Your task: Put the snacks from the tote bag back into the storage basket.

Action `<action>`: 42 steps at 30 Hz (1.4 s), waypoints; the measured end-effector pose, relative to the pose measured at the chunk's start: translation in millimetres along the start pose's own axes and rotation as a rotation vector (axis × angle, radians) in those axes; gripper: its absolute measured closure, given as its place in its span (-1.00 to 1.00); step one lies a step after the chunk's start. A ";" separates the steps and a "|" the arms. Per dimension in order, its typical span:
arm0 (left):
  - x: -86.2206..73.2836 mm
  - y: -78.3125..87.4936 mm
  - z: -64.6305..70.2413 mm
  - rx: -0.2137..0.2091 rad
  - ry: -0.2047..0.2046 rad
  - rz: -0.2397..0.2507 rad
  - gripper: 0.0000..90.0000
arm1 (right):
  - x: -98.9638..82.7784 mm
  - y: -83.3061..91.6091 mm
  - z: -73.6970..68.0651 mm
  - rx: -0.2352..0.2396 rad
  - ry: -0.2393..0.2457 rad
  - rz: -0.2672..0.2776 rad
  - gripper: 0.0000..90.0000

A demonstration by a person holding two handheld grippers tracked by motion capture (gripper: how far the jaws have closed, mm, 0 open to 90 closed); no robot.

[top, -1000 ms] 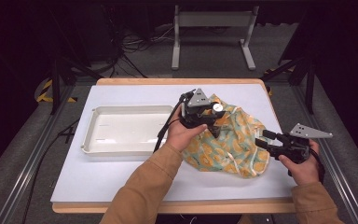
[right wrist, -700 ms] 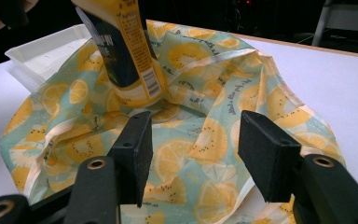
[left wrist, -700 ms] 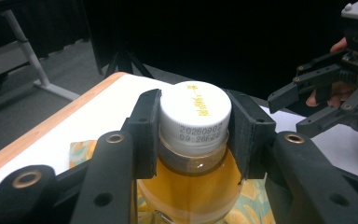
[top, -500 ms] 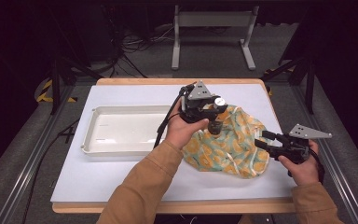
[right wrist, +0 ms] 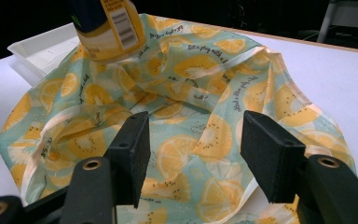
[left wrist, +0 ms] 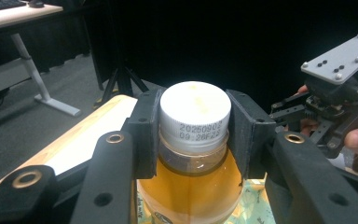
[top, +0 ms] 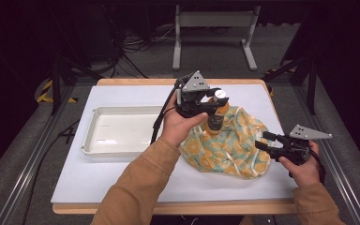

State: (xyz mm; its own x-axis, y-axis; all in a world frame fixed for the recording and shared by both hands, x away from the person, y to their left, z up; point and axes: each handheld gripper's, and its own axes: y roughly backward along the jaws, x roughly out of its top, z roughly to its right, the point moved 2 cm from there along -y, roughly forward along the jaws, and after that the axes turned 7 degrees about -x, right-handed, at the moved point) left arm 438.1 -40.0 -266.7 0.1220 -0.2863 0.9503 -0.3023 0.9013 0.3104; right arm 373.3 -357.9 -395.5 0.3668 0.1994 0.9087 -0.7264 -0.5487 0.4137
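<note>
Above the lemon-print bag [top: 229, 145], my left gripper [top: 205, 108] clamps the upright juice bottle [top: 214, 119] by its white cap [left wrist: 196, 114], tray [top: 122, 131] lying to its left; my right gripper [top: 267, 142], jaws just widening and empty, stands beside the bag's edge.

Right gripper [right wrist: 193, 156] — jaws standing apart, nothing between the pads, hovering over the lemon-print bag [right wrist: 186, 121]. Bottle [right wrist: 106, 29] with yellow label rising from the bag's far side; white tray [right wrist: 37, 51] sitting beyond, on the white table [right wrist: 321, 79].

left gripper [top: 212, 108] raised bottle [top: 214, 117] higher out of bag [top: 229, 147]
</note>
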 end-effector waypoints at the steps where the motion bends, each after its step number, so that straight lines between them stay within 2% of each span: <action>1: 1.6 1.6 0.0 0.010 0.006 -0.015 0.29 | 0.0 -0.1 -0.1 0.001 0.000 0.000 -0.04; 8: 6.6 9.1 2.0 0.020 -0.005 -0.045 0.30 | -1.0 -1.1 0.0 0.004 -0.001 -0.005 -0.04; 12: 9.3 16.1 2.2 0.009 0.004 -0.034 0.29 | -0.9 -1.3 -0.2 0.005 0.001 -0.006 -0.04; 19: 9.8 33.5 2.3 0.034 -0.004 -0.030 0.29 | -0.7 -1.0 -0.4 0.005 0.000 -0.006 -0.04; 36: -7.5 89.2 -5.3 0.065 -0.007 -0.018 0.29 | 0.2 -4.4 -3.9 0.013 0.007 -0.001 -0.13; 42: -12.1 102.9 -9.4 0.066 -0.001 -0.014 0.29 | 0.4 -4.8 -4.0 0.013 0.009 0.004 -0.14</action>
State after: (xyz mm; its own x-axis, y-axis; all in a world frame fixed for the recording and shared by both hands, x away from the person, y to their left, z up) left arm 414.4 59.2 -246.5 0.1260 -0.2991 0.9459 -0.3619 0.8739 0.3246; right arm 374.6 -352.0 -396.9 0.3583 0.2048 0.9109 -0.7206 -0.5597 0.4093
